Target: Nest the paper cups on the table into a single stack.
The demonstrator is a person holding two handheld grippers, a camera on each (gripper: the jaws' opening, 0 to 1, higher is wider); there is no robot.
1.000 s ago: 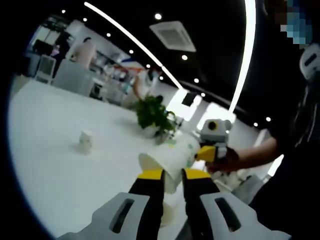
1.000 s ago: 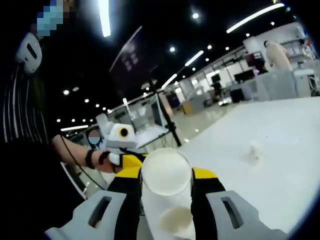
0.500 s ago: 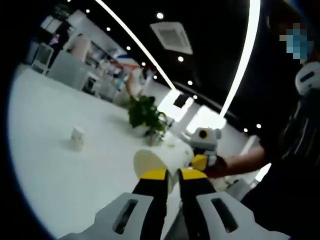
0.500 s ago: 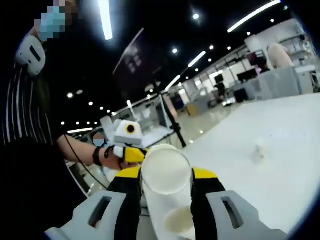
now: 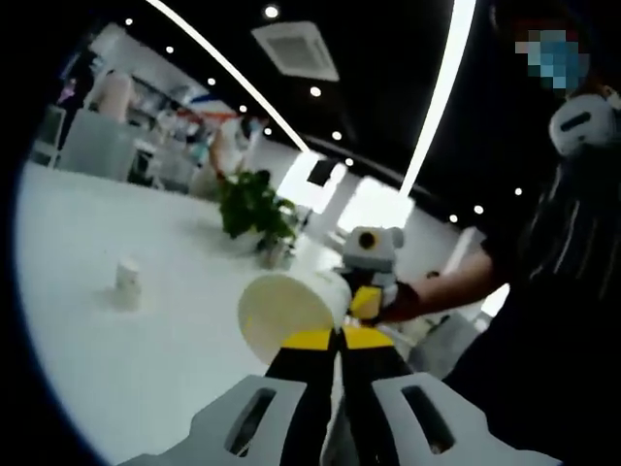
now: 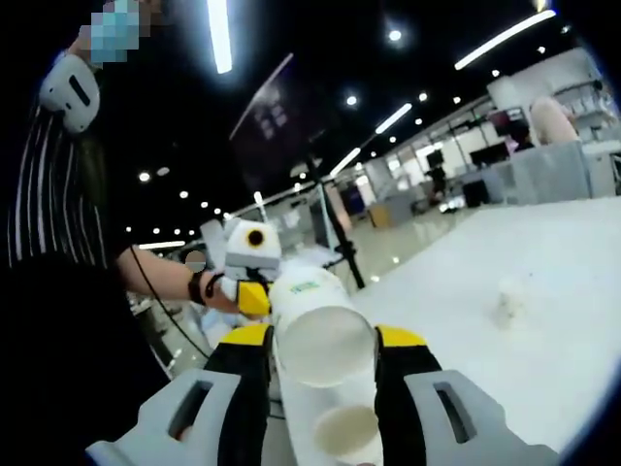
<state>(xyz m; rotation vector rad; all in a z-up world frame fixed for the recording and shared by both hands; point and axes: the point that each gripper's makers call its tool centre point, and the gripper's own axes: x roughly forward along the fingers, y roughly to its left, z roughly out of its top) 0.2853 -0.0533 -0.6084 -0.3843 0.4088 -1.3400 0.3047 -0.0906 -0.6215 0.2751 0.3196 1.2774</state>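
In the left gripper view a white paper cup (image 5: 286,313) lies sideways in the air, its round end facing me. My left gripper (image 5: 338,340) is shut on the cup's edge, its yellow tips almost touching. My right gripper (image 5: 366,299) is at the cup's far end. In the right gripper view my right gripper (image 6: 322,336) is shut on a white cup (image 6: 325,346) held between its jaws. A green-printed cup body (image 6: 306,289) runs back from it to the left gripper (image 6: 252,296). A second round cup end (image 6: 344,429) shows lower between the jaws. A small lone cup (image 5: 126,277) (image 6: 506,294) stands on the table.
The white table (image 5: 107,379) (image 6: 553,369) stretches out below both grippers. A potted green plant (image 5: 250,206) stands at its far side. The person holding the grippers, in a striped top (image 6: 58,204), is close behind them. Other people and desks are far off.
The left jaws have drawn closer together on the cup's edge. The held cup has tilted, so its green-printed side now shows in the right gripper view. Both views have shifted slightly.
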